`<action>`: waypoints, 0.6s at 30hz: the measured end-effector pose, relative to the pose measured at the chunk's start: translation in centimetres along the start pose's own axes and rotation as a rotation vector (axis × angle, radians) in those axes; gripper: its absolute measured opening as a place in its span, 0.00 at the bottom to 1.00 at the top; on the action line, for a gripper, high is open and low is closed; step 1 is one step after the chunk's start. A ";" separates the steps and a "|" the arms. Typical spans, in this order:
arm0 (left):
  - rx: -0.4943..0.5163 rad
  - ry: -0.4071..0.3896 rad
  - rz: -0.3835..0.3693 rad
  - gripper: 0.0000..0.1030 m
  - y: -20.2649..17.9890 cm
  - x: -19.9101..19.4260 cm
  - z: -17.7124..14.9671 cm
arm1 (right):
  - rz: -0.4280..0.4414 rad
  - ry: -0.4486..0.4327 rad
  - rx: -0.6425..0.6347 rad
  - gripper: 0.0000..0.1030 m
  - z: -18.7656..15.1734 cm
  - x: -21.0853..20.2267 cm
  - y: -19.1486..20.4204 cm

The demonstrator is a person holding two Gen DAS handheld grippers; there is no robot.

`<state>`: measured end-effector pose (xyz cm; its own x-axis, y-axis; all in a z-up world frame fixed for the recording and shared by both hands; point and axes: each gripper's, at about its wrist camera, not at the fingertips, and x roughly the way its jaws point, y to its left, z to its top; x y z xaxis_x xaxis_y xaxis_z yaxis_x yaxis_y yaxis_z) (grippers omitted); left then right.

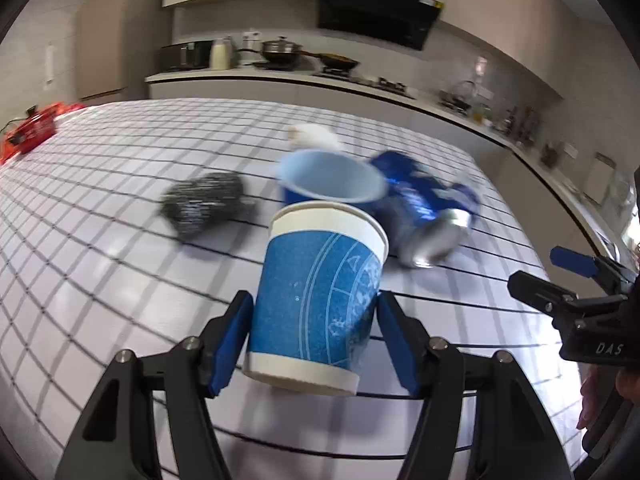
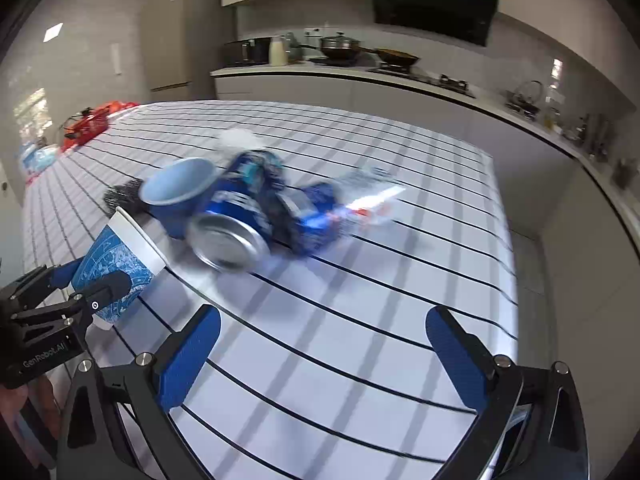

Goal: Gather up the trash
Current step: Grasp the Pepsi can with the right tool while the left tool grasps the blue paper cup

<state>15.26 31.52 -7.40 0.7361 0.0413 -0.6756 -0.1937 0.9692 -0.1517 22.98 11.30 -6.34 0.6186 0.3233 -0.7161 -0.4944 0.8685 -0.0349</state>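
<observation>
Left wrist view first: at the table's (image 1: 100, 280) far left corner you have a red item (image 1: 30, 132). Toward the middle of the checked cloth lies a steel scouring ball (image 1: 202, 206). Just right of it, your left gripper (image 1: 314, 334) holds the blue-and-white paper cup (image 1: 316, 300) upright, pads against both sides. Directly behind it stands a blue cup (image 1: 332, 178), then a white crumpled wad (image 1: 314, 136) beyond, and a blue can (image 1: 428, 216) lying on its side. In the right wrist view, a clear wrapper (image 2: 368, 196) lies right of the can, toward the table's right edge. Your right gripper (image 2: 322, 354) stands wide, nothing between its pads.
</observation>
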 end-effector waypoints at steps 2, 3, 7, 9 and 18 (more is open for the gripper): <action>-0.014 -0.001 0.035 0.63 1.4 0.0 0.3 | 0.018 -0.003 -0.010 1.00 0.7 0.8 1.3; -0.021 -0.001 0.049 0.63 2.0 0.1 0.4 | 0.028 -0.003 -0.012 1.00 1.1 1.1 1.8; -0.047 -0.004 0.080 0.63 4.0 0.5 1.2 | 0.047 -0.013 0.004 1.00 2.5 2.3 3.2; -0.051 -0.007 0.091 0.63 4.8 0.8 1.5 | 0.058 -0.020 0.027 1.00 3.4 2.9 3.7; -0.052 -0.005 0.104 0.63 7.1 2.6 3.5 | 0.060 0.050 0.064 0.76 6.0 6.9 5.4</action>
<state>18.02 39.32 -7.68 0.7135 0.1428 -0.6859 -0.3026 0.9458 -0.1179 28.26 20.50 -7.29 0.5571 0.3572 -0.7496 -0.4882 0.8711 0.0523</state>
